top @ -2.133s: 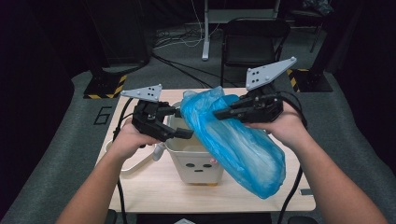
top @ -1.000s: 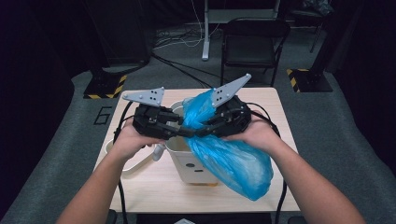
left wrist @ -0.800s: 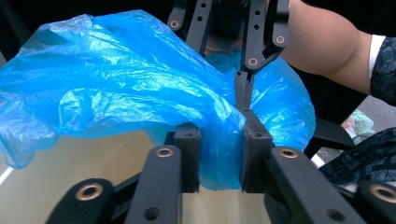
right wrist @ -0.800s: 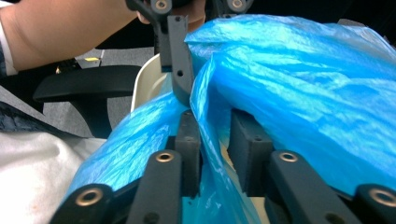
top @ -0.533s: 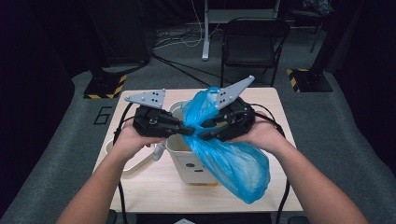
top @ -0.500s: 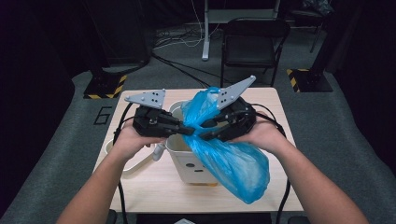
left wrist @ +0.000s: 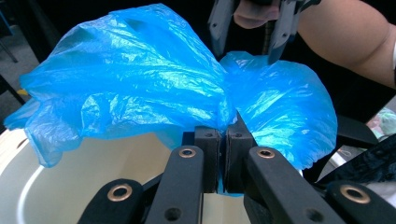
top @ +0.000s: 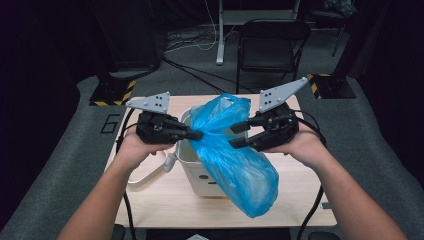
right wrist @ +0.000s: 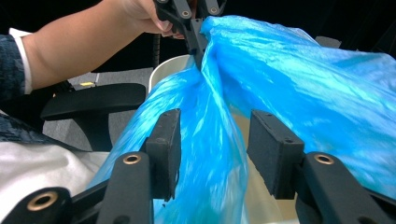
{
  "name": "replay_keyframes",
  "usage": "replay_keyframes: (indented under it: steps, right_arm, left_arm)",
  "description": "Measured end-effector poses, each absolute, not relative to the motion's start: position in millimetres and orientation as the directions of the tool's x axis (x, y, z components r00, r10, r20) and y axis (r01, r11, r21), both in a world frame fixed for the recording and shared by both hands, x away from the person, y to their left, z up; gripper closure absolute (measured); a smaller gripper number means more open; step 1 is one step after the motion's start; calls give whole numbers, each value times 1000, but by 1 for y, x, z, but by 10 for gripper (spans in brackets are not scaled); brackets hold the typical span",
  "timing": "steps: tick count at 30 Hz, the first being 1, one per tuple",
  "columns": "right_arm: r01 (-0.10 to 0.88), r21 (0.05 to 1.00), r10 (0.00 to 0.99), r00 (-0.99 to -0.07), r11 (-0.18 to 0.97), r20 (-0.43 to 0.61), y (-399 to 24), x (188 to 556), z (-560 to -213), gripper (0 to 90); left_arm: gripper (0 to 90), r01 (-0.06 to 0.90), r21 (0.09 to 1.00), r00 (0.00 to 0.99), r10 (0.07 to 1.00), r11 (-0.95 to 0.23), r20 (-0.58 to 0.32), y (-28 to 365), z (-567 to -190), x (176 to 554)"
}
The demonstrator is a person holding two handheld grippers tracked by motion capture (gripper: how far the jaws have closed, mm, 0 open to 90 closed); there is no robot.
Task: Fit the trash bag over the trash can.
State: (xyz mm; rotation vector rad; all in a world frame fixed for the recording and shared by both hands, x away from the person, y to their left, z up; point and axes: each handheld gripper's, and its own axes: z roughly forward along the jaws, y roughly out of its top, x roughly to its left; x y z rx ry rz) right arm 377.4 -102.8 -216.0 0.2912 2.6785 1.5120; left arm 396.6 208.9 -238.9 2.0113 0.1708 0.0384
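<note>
A crumpled blue plastic bag (top: 230, 155) hangs over a white bin (top: 200, 172) on the wooden table (top: 150, 200). My left gripper (top: 197, 135) is shut on a bunched fold of the bag at the bin's rim; the left gripper view shows its pads (left wrist: 222, 140) pinching the blue film (left wrist: 135, 79) above the bin (left wrist: 70, 186). My right gripper (top: 237, 136) is to the right of the bag. Its jaws have just been opening, and in the right gripper view (right wrist: 212, 144) the bag (right wrist: 299, 70) runs loosely between them, clear of the pads.
A black chair (top: 272, 45) stands beyond the table's far edge, with cables on the floor behind it. A white loop (top: 145, 175) lies on the table left of the bin. Both forearms reach in from the near edge.
My right gripper has opened, let go of the bag and drawn away to the right. My left gripper has stayed in place, pinching the bag. The bag hangs lower on the right.
</note>
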Motion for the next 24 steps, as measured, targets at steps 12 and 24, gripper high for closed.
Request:
replay_keyframes:
  steps: [12,24]
  right_arm:
    - [173,856,216,-974,488,74,-126,360,-230,475]
    - [193,833,228,-970,519,83,-132,341,-246,437]
  left_arm:
    - [870,130,898,978,203,-421,-47,228,-241,402]
    - [870,157,900,970,236,-407,-62,241,-245,402]
